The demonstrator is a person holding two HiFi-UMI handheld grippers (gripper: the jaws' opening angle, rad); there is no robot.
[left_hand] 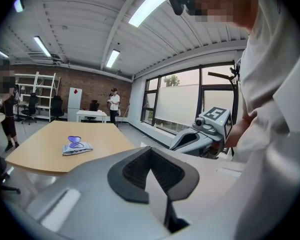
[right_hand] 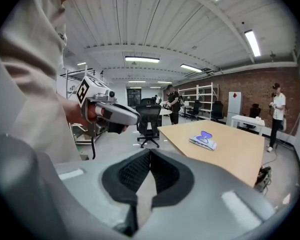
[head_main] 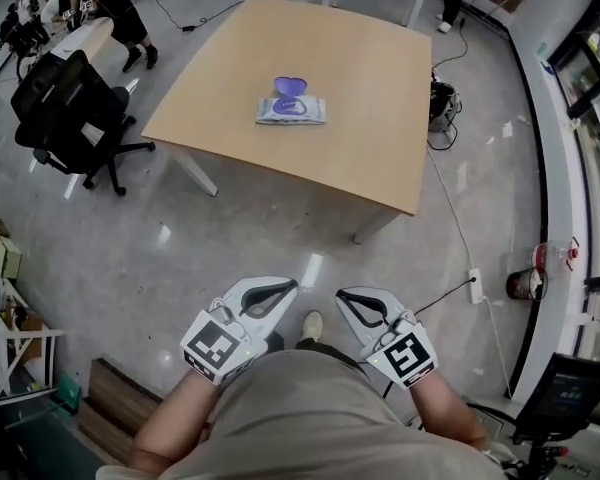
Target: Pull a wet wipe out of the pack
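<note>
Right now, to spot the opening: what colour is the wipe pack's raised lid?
Purple raised lid on the pale wipe pack; best in head view.

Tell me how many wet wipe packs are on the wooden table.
1. The wet wipe pack lies near the middle of the wooden table, its purple lid raised. The head view shows the whole tabletop, so none seems hidden.

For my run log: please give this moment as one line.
phase: not started | left tongs: shut, empty | right tongs: shut, empty | wipe pack: on table, lid open, untouched
</note>
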